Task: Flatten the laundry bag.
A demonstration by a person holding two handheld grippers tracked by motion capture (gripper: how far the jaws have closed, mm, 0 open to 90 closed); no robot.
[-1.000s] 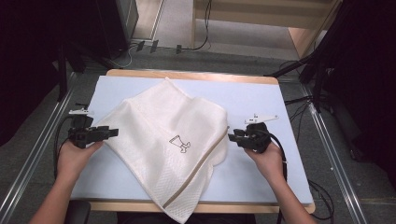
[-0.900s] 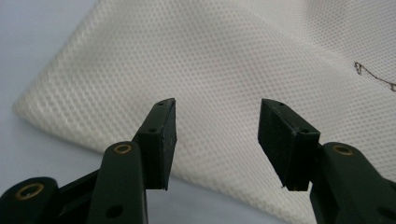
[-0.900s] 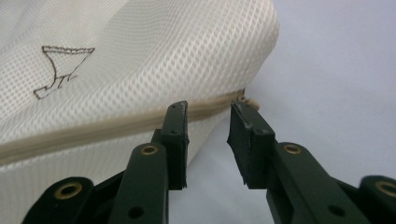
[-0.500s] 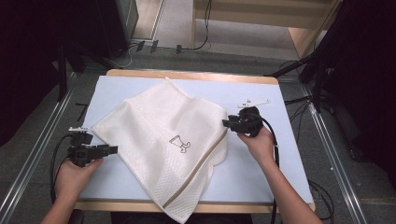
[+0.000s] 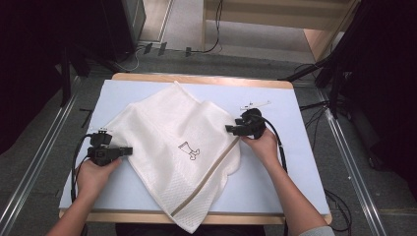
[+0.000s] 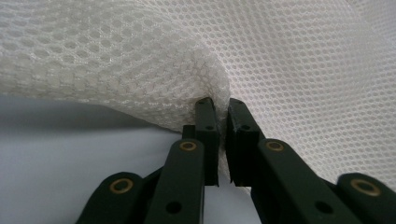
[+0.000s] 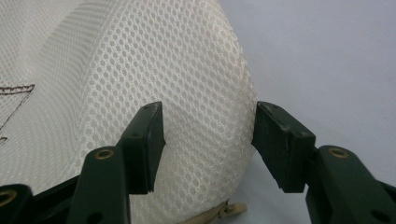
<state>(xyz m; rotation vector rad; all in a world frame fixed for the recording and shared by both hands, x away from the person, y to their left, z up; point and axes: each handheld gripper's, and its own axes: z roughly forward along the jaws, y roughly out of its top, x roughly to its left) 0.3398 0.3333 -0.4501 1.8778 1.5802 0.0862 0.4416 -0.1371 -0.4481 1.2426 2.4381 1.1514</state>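
A white mesh cloth [image 5: 182,147] with a small dark printed mark lies rumpled across the pale blue table [image 5: 295,177]; its near corner hangs over the front edge. My left gripper [image 5: 129,151] is at the cloth's left edge. In the left gripper view its jaws have just been closing and are shut [image 6: 222,109] on a raised fold of the mesh [image 6: 140,60]. My right gripper [image 5: 229,130] is at the cloth's right edge. Its jaws have just been opening and stand open [image 7: 208,126] around a bulging fold of the cloth [image 7: 154,70], which they straddle without pinching it.
A small white strip-like object [image 5: 255,104] lies on the table just beyond my right hand. Metal rails [image 5: 34,167] run along both sides of the table, and cables lie on the floor behind it. Bare tabletop shows at the right and the front left.
The left gripper moved nearer and lower along the cloth's left edge and closed on it. The right gripper shifted farther away and leftward onto the cloth's right edge, jaws wider.
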